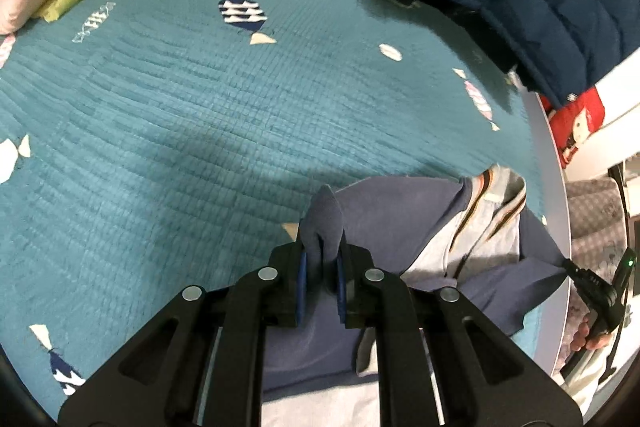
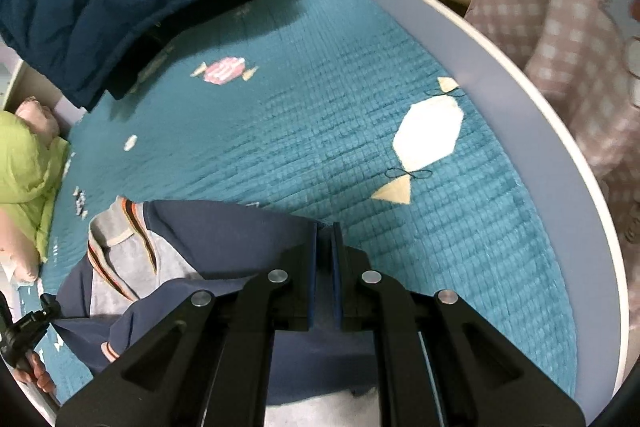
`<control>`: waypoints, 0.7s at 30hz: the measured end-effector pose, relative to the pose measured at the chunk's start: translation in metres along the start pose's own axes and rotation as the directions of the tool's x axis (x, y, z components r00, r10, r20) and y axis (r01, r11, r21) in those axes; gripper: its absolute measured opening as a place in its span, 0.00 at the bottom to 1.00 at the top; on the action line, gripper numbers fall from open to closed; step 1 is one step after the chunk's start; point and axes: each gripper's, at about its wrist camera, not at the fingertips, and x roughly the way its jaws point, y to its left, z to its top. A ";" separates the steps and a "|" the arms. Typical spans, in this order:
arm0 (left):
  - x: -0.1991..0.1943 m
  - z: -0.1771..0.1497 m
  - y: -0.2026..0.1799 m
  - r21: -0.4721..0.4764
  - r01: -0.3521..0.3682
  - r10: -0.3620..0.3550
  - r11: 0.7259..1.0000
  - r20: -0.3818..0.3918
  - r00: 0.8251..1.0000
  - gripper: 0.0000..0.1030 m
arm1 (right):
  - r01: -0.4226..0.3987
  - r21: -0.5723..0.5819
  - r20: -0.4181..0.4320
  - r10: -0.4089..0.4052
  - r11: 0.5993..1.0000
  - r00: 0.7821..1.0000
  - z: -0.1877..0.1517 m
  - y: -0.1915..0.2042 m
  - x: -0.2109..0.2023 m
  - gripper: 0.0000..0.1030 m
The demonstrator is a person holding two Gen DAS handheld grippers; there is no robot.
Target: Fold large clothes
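While pinched at both shoulders, navy-and-grey sweatshirt (image 1: 400,219) hangs rumpled.

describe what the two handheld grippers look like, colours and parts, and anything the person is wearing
Both the left gripper and the right gripper are matte black, with angular linkage arms, triangular cut-outs and round silver pivot pins. Each finger carries a flat blue pad. In the left wrist view the other gripper's black handle shows a small green light. No sleeve or clothing is clearly visible.
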 end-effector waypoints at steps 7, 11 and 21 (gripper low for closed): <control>-0.045 -0.033 -0.003 0.053 0.025 -0.028 0.998 0.055 0.998 0.11 | -0.026 -0.015 0.086 0.027 1.000 0.996 -0.040 -0.004 -0.059 0.06; -0.072 -0.063 -0.004 0.117 0.018 -0.029 0.993 0.088 0.996 0.11 | -0.041 -0.021 0.120 0.043 0.999 0.992 -0.069 -0.014 -0.086 0.06; -0.112 -0.164 0.033 0.130 0.053 -0.063 0.990 0.079 0.995 0.13 | -0.061 -0.004 0.081 0.061 0.998 0.995 -0.174 -0.061 -0.124 0.06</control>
